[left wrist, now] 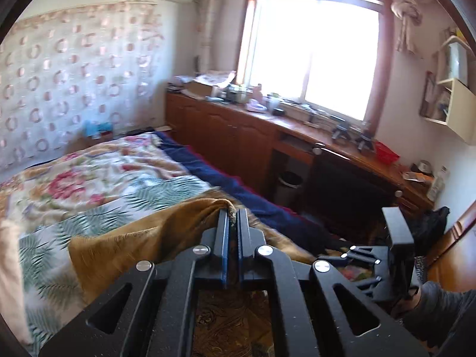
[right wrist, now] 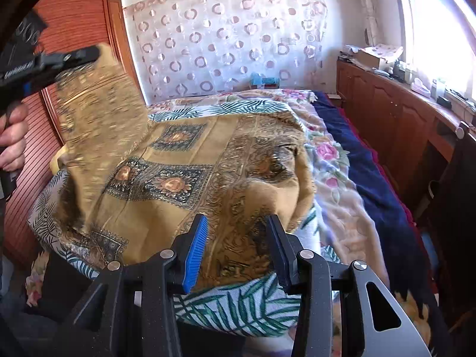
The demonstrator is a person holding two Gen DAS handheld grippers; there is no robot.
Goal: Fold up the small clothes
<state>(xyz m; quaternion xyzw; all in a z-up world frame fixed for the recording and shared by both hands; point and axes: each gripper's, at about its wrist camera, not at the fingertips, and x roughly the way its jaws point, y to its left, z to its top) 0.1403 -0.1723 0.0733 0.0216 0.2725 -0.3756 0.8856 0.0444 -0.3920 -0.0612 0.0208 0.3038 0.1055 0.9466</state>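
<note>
sunlit and cluttered, the bedroom in the left wrist view held a bed under a soft floral and fern-leaf quilt, with a dark blue blanket along its far edge. beyond it ran a long reddish wooden cabinet, its top crowded with small things below a glaring window. a sheer curtain with ring shapes hung on the wall behind the bed. our left gripper had its black fingers pressed together on a bunched corner of the mustard patterned cloth, which draped down in smooth folds towards the quilt. low at the right we saw our right gripper, a boxy black frame with silver bolts, and a grey sleeve behind it.

in the right wrist view, the same cloth lay spread over the quilt, thin and slightly crumpled, printed with dark square medallions and scrolling borders. its left part rose in a blurred sheet to the left gripper, which pinched the top corner; a hand gripped that tool's handle. a slatted red-brown wardrobe stood behind. our right gripper hovered over the near edge of the cloth with its fingers apart, one ribbed blue pad facing inward, and nothing was pinched between them. whether the fingertips touched the fabric we could not tell.
</note>
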